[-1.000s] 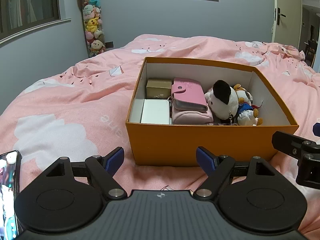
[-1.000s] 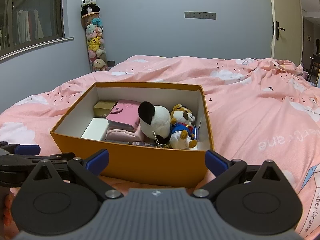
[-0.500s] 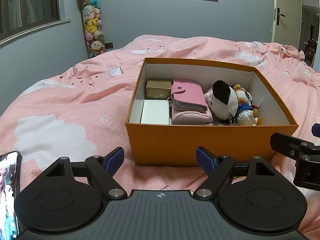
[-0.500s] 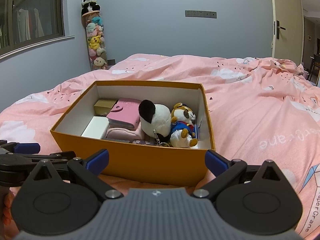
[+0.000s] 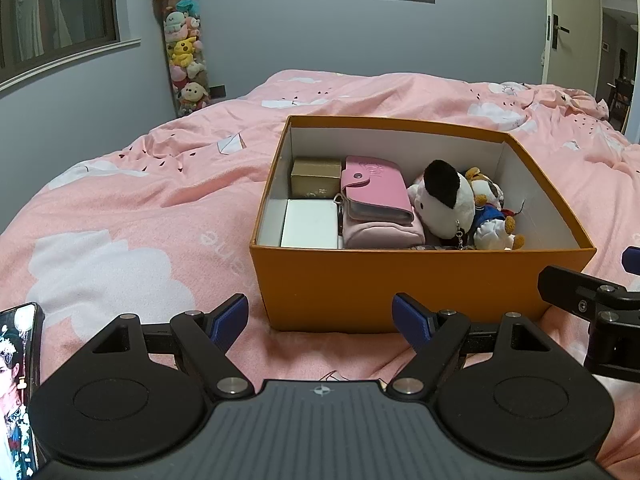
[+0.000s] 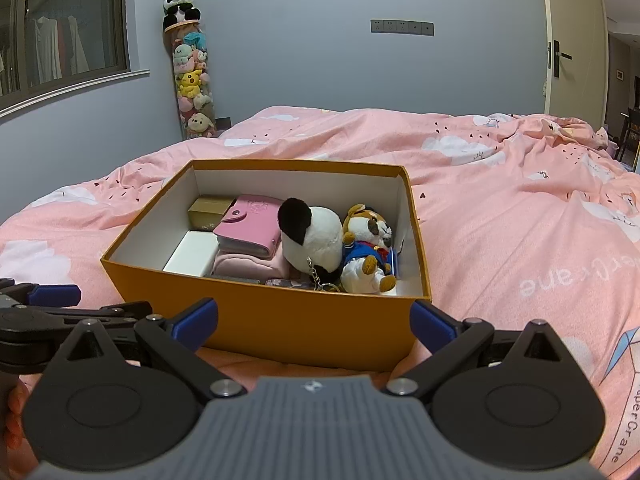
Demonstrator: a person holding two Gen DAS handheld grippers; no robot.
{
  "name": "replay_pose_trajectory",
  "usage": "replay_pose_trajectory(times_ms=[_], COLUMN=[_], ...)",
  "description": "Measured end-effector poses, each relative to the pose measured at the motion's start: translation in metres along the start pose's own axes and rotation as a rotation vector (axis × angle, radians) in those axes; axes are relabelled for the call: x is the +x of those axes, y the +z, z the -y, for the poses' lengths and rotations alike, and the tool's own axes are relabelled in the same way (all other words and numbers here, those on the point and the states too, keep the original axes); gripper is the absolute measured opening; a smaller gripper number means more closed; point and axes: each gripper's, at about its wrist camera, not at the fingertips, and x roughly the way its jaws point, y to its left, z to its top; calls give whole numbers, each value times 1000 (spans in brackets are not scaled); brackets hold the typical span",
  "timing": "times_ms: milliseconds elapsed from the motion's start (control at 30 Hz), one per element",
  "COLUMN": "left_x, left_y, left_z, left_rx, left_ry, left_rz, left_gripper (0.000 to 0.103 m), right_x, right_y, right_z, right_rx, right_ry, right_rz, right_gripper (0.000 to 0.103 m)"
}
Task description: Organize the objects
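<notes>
An orange box (image 5: 400, 288) (image 6: 288, 320) sits open on the pink bed. Inside lie a gold box (image 5: 316, 178), a white box (image 5: 310, 224), a pink wallet (image 5: 376, 192) on a pink pouch (image 5: 380, 234), a black-and-white plush (image 5: 444, 200) (image 6: 312, 236) and a small dog plush (image 5: 490, 216) (image 6: 368, 252). My left gripper (image 5: 320, 318) is open and empty just in front of the box. My right gripper (image 6: 314, 320) is open and empty, also at the box's near side.
A phone (image 5: 18, 384) with a lit screen lies at the lower left of the left wrist view. A tall column of plush toys (image 5: 184, 52) stands at the far wall. A door (image 5: 572, 24) is at the right. The pink duvet (image 6: 520, 220) spreads around the box.
Both grippers have stayed open and nearly still; the right wrist view has drifted slightly closer to the box.
</notes>
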Motion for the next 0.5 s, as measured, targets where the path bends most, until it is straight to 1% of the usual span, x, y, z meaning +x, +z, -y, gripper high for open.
replay_pose_trajectory(times_ms=[500], left_x=[0], left_y=[0], left_z=[0], left_rx=[-1], left_ry=[1], left_rz=[-2], left_gripper=[94], right_x=[0], right_y=[-1], right_z=[-1], right_rx=[0], right_ry=[0], right_rz=[-3], right_gripper=[102])
